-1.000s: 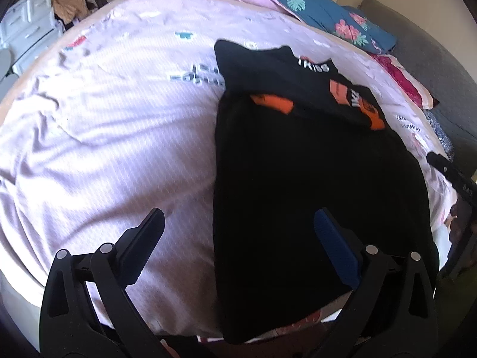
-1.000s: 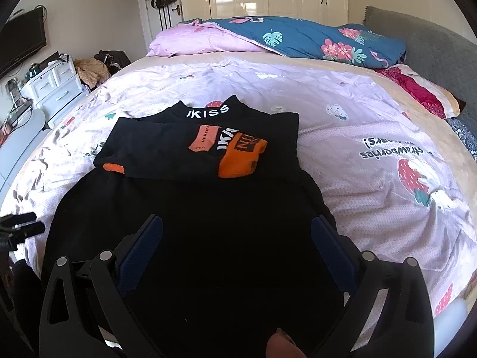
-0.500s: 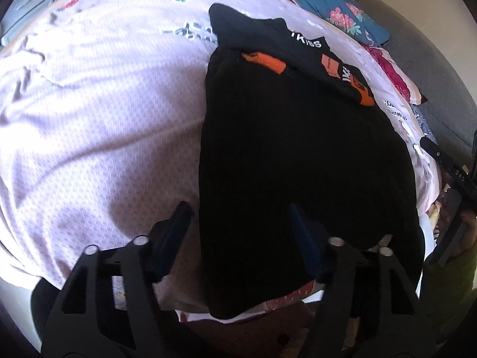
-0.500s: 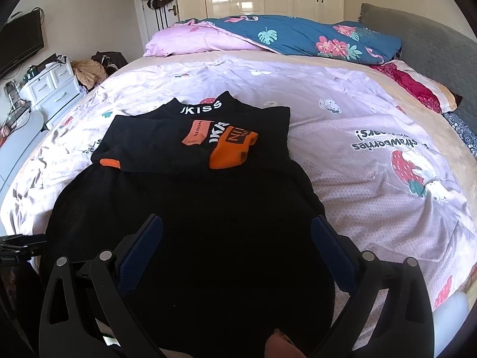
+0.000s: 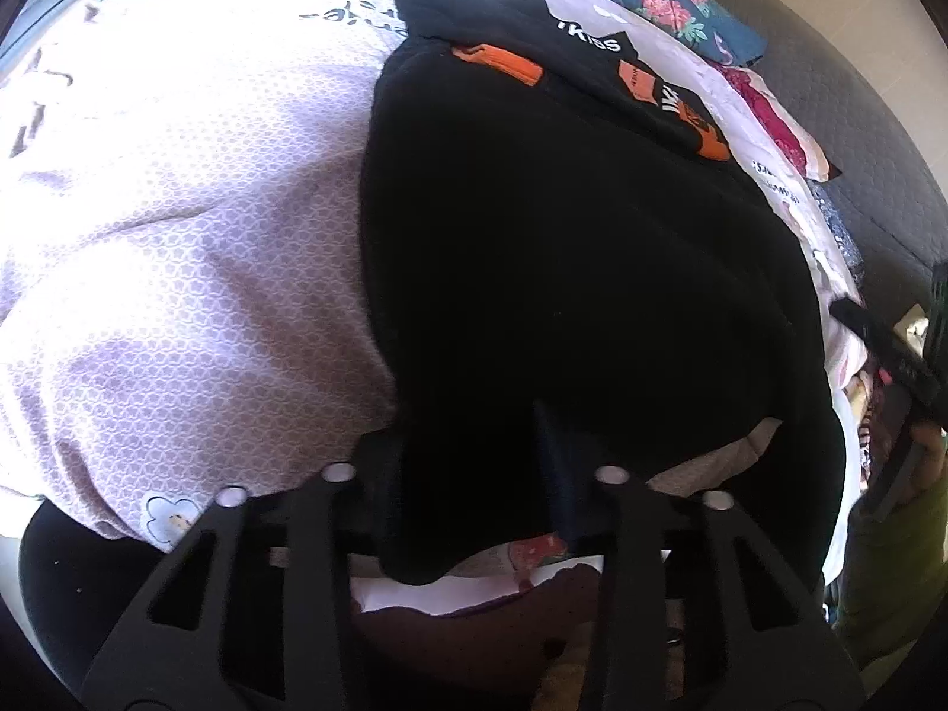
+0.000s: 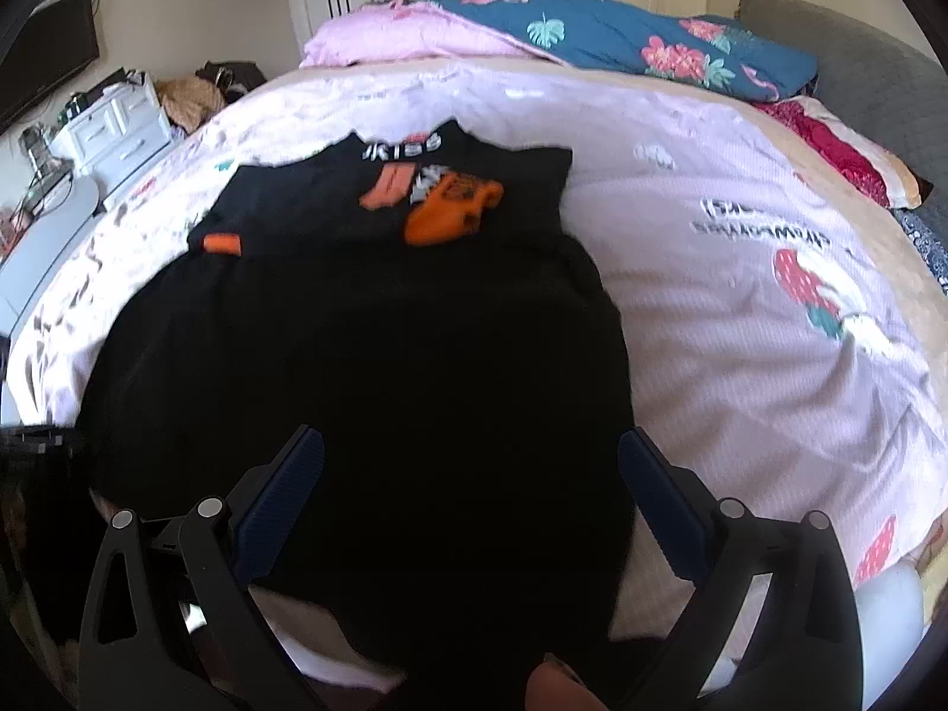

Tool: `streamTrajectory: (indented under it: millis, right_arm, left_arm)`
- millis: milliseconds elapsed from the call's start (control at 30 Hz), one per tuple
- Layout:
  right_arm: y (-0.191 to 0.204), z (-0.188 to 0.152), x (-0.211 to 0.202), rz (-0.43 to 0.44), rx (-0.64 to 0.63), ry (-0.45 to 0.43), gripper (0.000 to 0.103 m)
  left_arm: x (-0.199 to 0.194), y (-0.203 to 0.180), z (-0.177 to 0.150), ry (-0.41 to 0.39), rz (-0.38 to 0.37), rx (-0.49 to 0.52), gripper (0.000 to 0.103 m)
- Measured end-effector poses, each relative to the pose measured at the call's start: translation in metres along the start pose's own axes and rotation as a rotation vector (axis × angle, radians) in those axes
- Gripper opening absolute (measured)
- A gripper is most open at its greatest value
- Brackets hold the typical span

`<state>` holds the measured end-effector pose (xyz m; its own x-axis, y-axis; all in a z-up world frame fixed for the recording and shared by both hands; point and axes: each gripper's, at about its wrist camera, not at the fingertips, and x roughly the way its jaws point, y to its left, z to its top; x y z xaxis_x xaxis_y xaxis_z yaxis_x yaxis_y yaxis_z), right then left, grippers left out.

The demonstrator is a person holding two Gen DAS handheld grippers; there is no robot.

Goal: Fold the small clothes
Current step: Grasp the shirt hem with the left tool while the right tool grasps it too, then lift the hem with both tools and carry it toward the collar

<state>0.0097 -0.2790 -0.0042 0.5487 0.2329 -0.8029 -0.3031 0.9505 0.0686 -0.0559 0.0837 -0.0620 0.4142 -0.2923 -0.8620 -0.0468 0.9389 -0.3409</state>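
Observation:
A black garment [image 5: 580,249] with orange patches and white lettering lies flat on the pink bed sheet [image 5: 178,225]; its sleeves are folded across the top. It also shows in the right wrist view [image 6: 367,355]. My left gripper [image 5: 474,462] has its fingers closing around the garment's near left hem corner, which hangs over the bed edge. My right gripper [image 6: 471,474] is wide open over the near right part of the hem, its blue pads [image 6: 284,497] apart above the cloth.
Pillows and a blue floral quilt [image 6: 622,41] lie at the head of the bed. A grey headboard [image 6: 859,59] stands on the right. White drawers [image 6: 112,124] and clutter stand left of the bed. The right gripper shows at the left wrist view's right edge [image 5: 894,355].
My left gripper has moved down to the garment's near hem corner and its fingers have narrowed around the cloth. My right gripper has moved slightly closer to the hem and stays open.

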Motion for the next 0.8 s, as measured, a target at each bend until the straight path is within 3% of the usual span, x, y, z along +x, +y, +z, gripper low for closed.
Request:
streamTrajectory:
  millis: [67,333,433,533,733,800]
  right_arm:
    - [-0.004,-0.009,-0.002,0.0,-0.006,0.022,0.099]
    - [-0.024,-0.037,-0.006,0.072,0.03,0.101,0.098]
    - [-0.025,-0.044,-0.002,0.095,0.02,0.144,0.073]
    - [-0.025,-0.048,0.001,0.086,0.01,0.172,0.068]
    - [-0.039,-0.054,0.01,0.066,0.064,0.206,0.067]
    - [-0.042,-0.056,0.012,0.071,0.068,0.209,0.056]
  left_arm:
    - [-0.001,0.003,0.001,-0.001,-0.001,-0.011,0.015]
    - [-0.009,0.002,0.005,-0.02,-0.011,0.004,0.007]
    - [-0.011,0.001,0.006,-0.024,-0.013,0.012,0.006]
    - [-0.01,0.002,0.006,-0.022,-0.014,0.013,0.006]
    - [-0.006,0.003,0.006,-0.01,-0.017,0.008,0.006]
    - [-0.004,0.004,0.007,-0.007,-0.018,0.006,0.006]
